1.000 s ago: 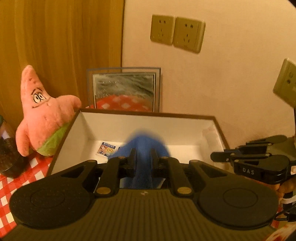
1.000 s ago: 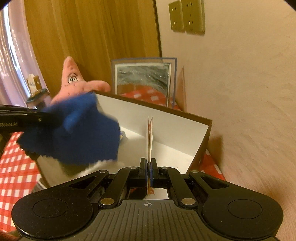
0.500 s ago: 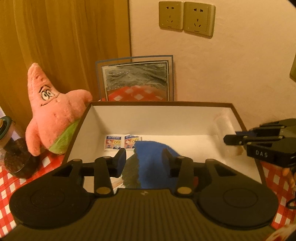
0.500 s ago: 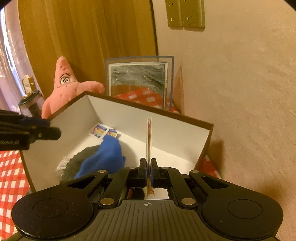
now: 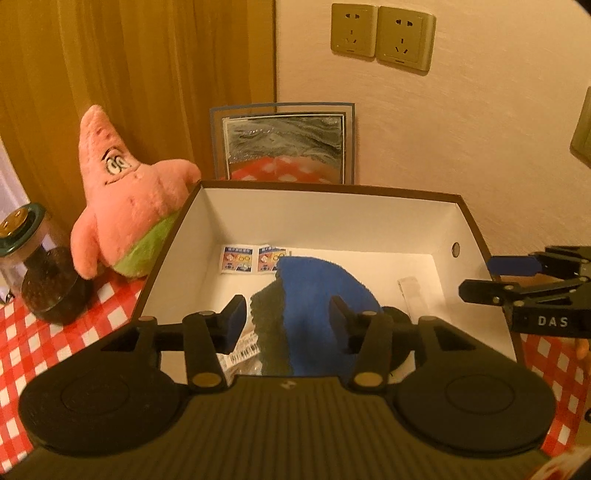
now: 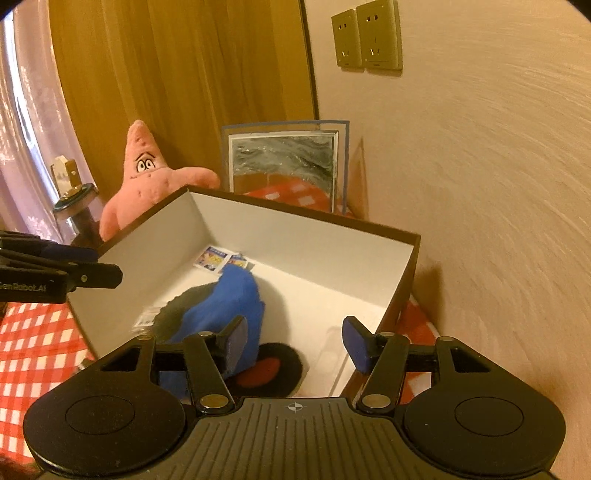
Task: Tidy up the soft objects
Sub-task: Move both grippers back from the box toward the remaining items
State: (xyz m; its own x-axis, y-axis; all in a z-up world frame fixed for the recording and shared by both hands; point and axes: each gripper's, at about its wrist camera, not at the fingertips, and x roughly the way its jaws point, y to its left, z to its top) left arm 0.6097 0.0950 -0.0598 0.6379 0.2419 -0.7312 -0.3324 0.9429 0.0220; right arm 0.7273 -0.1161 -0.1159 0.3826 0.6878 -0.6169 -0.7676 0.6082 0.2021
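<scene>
A blue soft toy [image 5: 317,295] lies inside the brown box with white walls [image 5: 332,218], on top of dark soft things. It also shows in the right wrist view [image 6: 225,306] in the box [image 6: 306,236]. My left gripper [image 5: 288,317] is open and empty above the box's near edge, over the blue toy. My right gripper [image 6: 293,341] is open and empty above the box's right side. A pink star plush [image 5: 125,206] stands left of the box, outside it; it also shows in the right wrist view [image 6: 147,173].
A framed picture [image 5: 284,144] leans on the wall behind the box. A glass jar with a dark lid [image 5: 33,273] stands at the left on the red checked cloth [image 5: 44,350]. Small packets [image 5: 255,258] lie on the box floor. Wall sockets [image 5: 384,35] are above.
My left gripper opened and dropped the blue toy into the box. My right gripper let go of the thin card it pinched and opened; the card is no longer between its fingers.
</scene>
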